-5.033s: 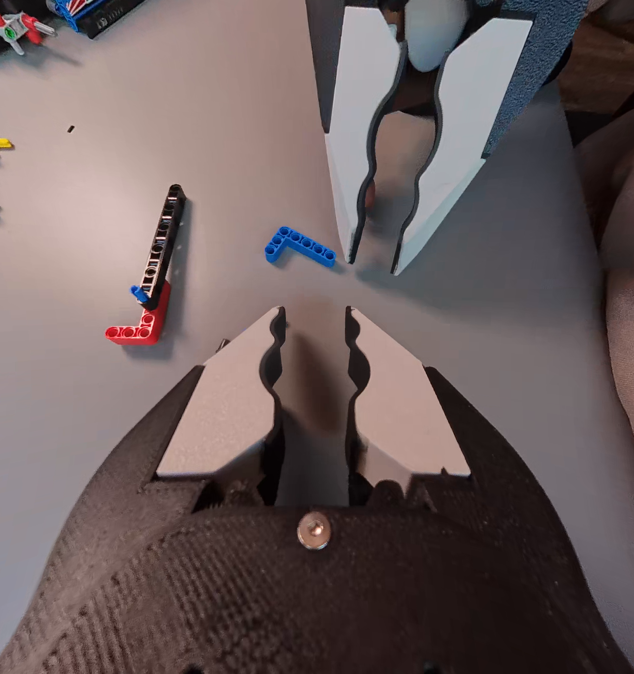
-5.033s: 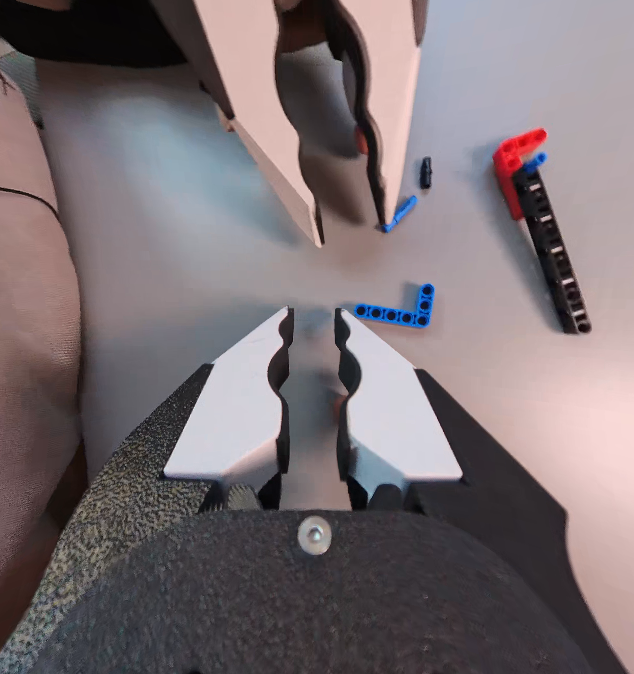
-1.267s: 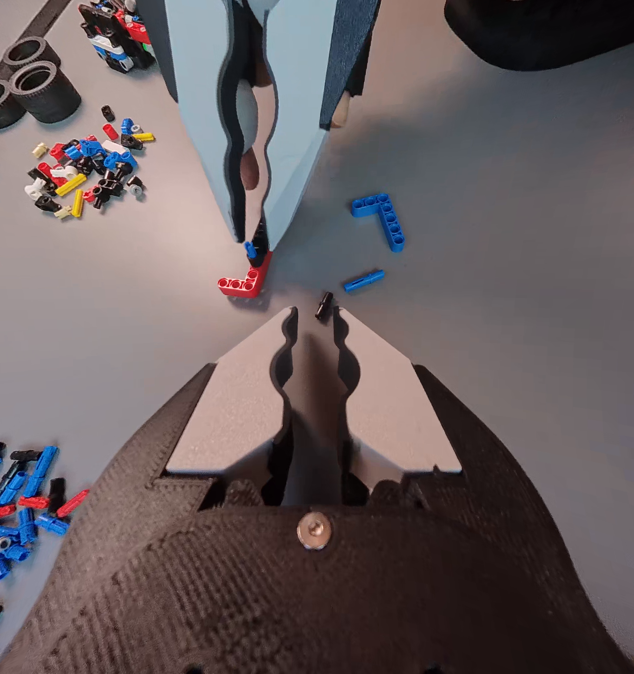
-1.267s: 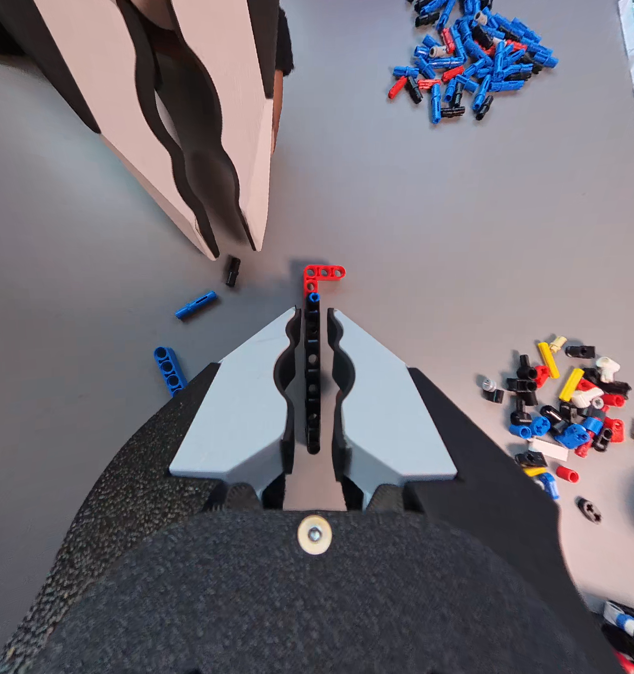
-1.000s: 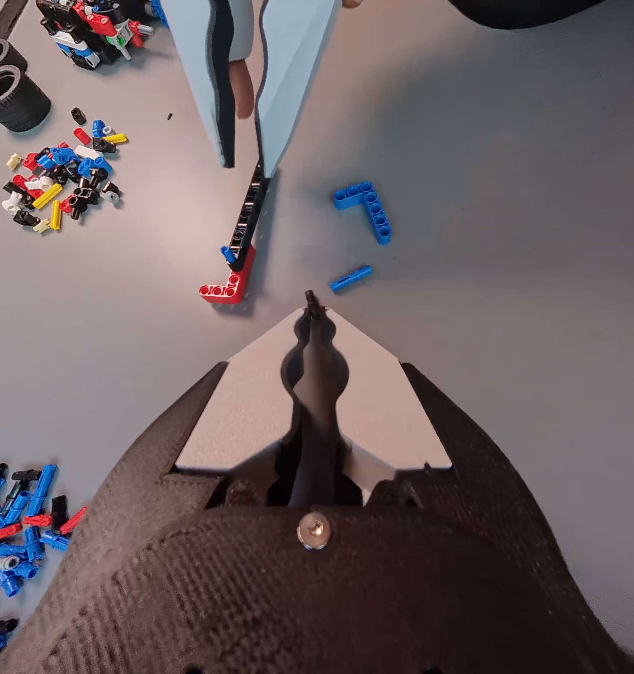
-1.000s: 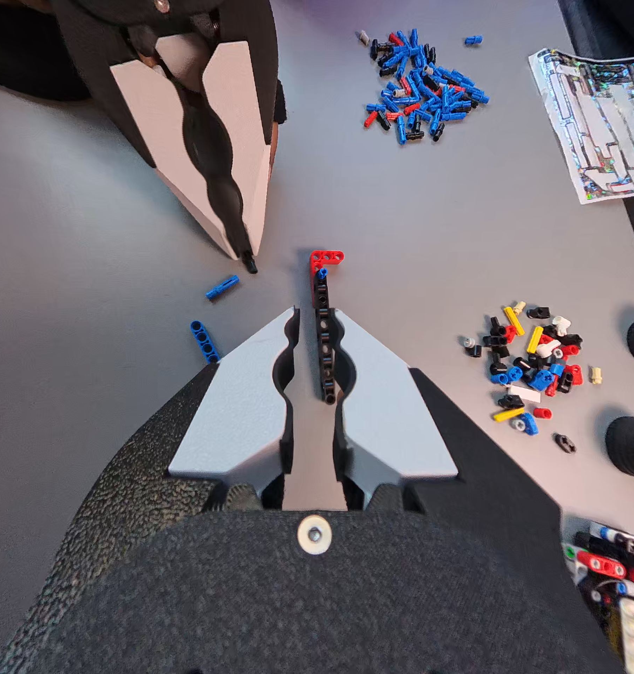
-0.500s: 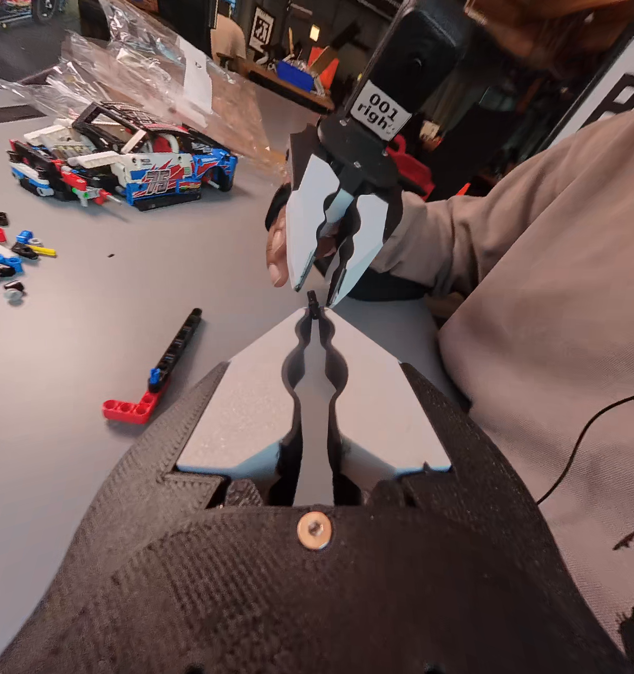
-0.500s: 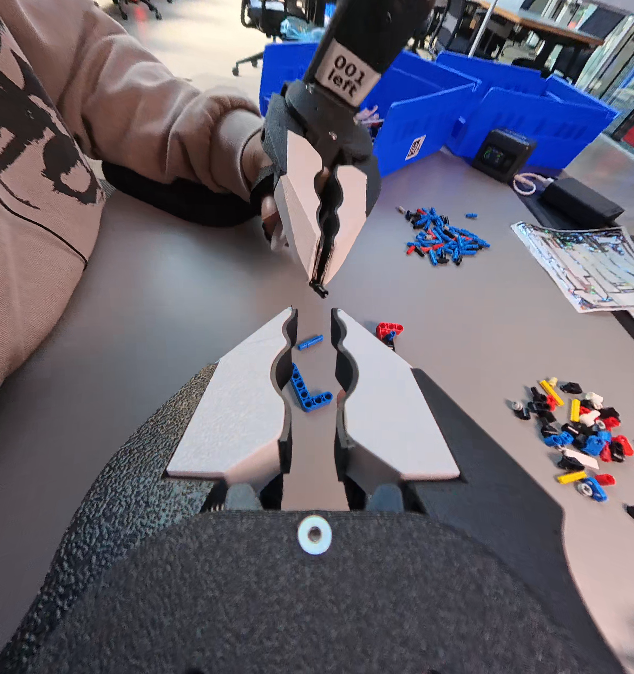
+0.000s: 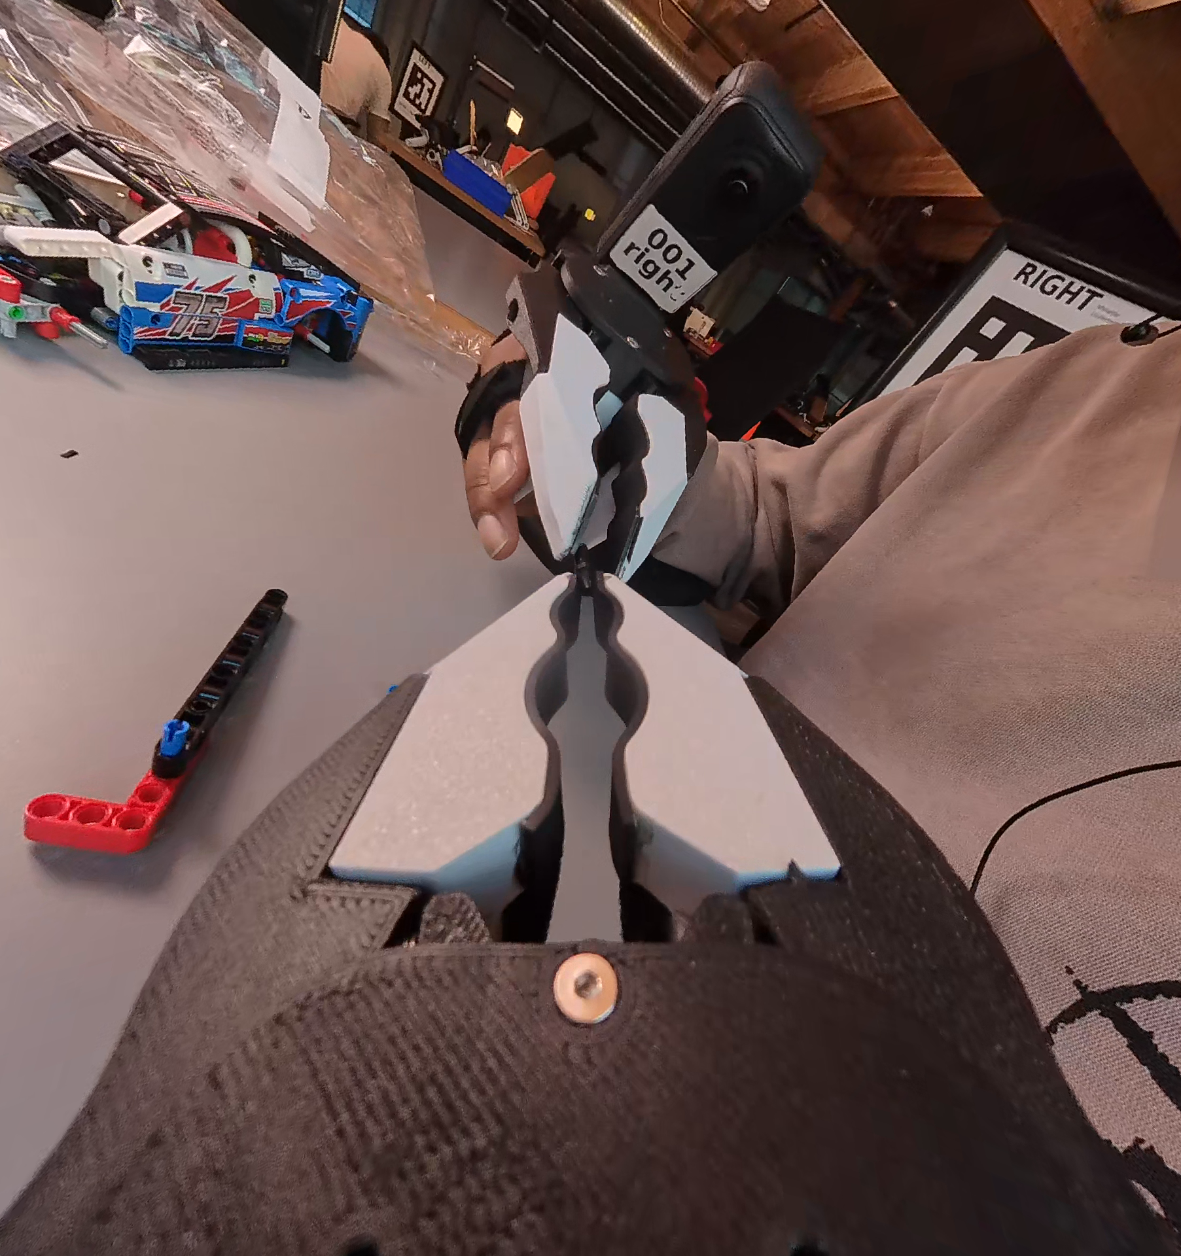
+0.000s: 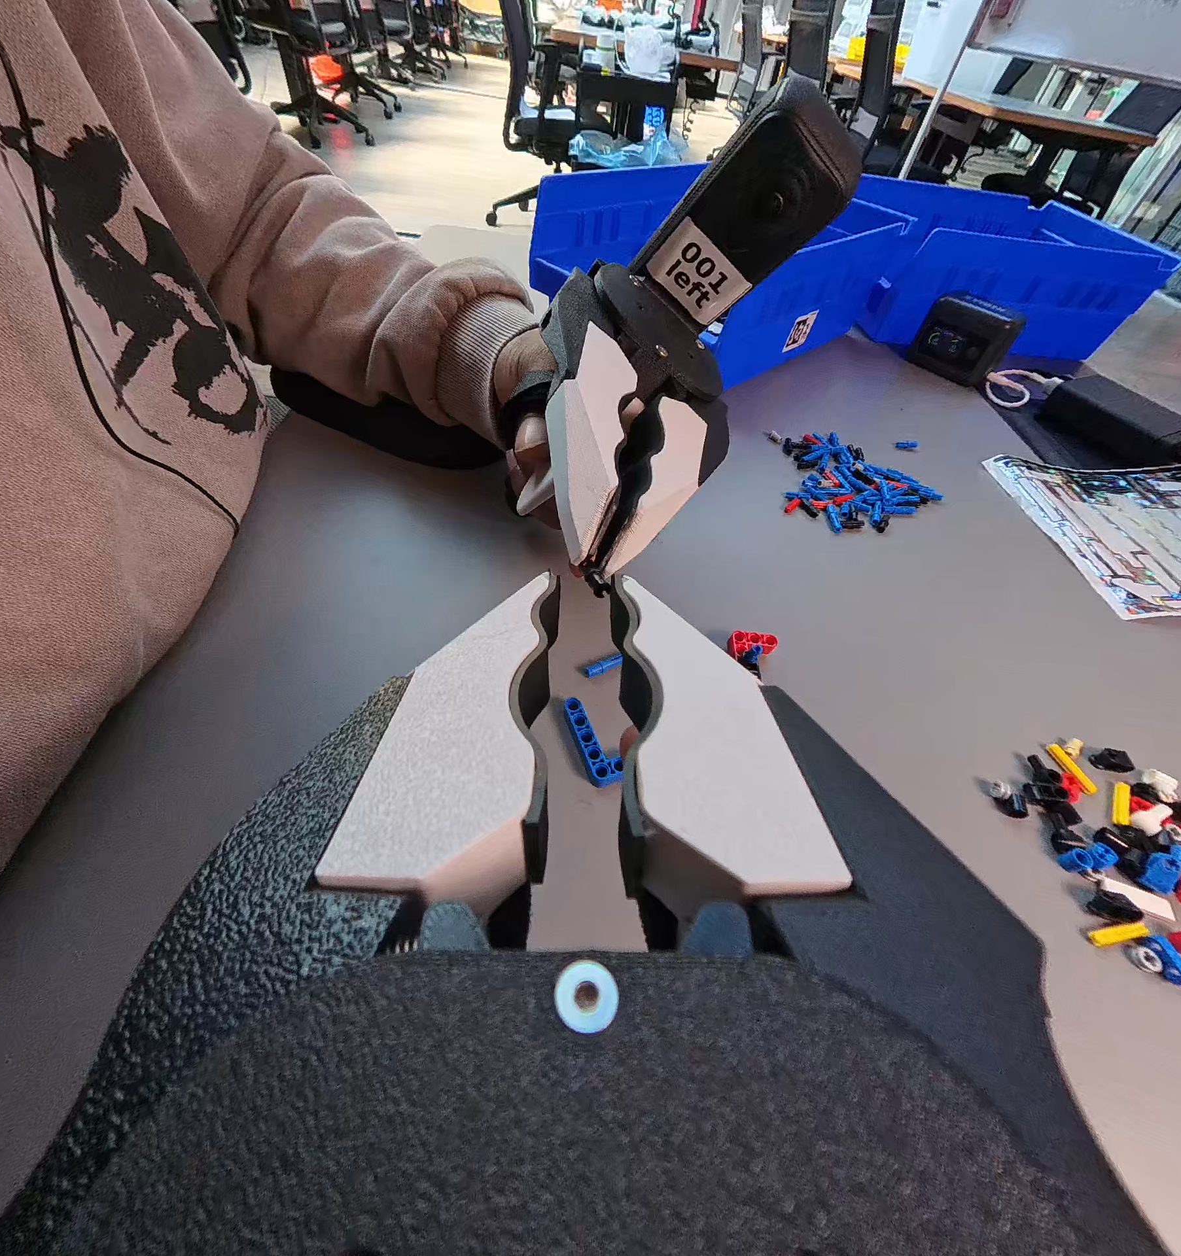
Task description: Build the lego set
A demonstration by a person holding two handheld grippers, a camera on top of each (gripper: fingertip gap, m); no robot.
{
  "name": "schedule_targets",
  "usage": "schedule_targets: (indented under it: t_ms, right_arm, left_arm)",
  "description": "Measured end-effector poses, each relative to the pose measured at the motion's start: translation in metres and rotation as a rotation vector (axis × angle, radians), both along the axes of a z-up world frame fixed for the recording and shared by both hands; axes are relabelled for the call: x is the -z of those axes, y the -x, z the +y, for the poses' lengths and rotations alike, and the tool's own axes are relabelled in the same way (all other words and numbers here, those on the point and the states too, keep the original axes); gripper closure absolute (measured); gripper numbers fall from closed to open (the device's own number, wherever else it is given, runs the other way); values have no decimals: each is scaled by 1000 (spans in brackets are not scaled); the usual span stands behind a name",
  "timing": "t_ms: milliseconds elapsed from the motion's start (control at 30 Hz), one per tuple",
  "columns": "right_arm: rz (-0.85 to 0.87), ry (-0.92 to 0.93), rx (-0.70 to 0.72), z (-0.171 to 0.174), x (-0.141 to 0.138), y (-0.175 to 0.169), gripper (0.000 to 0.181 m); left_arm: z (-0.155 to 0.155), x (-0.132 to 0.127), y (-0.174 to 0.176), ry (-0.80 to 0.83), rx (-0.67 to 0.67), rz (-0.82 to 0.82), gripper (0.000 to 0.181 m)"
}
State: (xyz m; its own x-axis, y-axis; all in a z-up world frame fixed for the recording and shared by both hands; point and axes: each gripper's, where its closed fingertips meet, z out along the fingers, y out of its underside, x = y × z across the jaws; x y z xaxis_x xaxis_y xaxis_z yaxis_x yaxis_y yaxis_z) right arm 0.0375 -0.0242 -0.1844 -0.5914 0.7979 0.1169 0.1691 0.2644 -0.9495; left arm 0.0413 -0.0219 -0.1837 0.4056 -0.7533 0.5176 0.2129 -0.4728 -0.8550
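Now the left hand-held gripper is pinching a small black pin at its tips, raised above the desk.
The right hand-held gripper, jaws parted, is bracketing that pin; behind them the black beam with red elbow is lying mid-desk, the blue elbow piece nearer the person's edge.

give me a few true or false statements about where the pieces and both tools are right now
1. The left tool is shut on a small black pin. True.
2. The right tool is shut on the black beam. False: its fingers are apart and empty, and the black beam lies on the table.
3. The red L-shaped piece is joined to the end of the black beam. True.
4. The blue L-shaped beam is held in the air. False: it lies on the table, seen between the right tool's fingers.
5. The blue pin lies loose on the table. True.
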Motion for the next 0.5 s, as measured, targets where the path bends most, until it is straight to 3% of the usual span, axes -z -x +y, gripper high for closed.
schedule_targets:
  t_ms: [367, 433, 500]
  right_arm:
    - [-24, 6, -15, -2, 3, -1, 178]
    - [-56, -3, -9, 0, 9, -1, 178]
    - [-131, -36, 12, 7, 20, -2, 179]
  left_arm:
    - [-3, 1, -2, 2, 15, 5, 180]
    - [0, 7, -1, -7, -11, 63, 179]
    - [5, 21, 4, -33, -64, 203, 167]
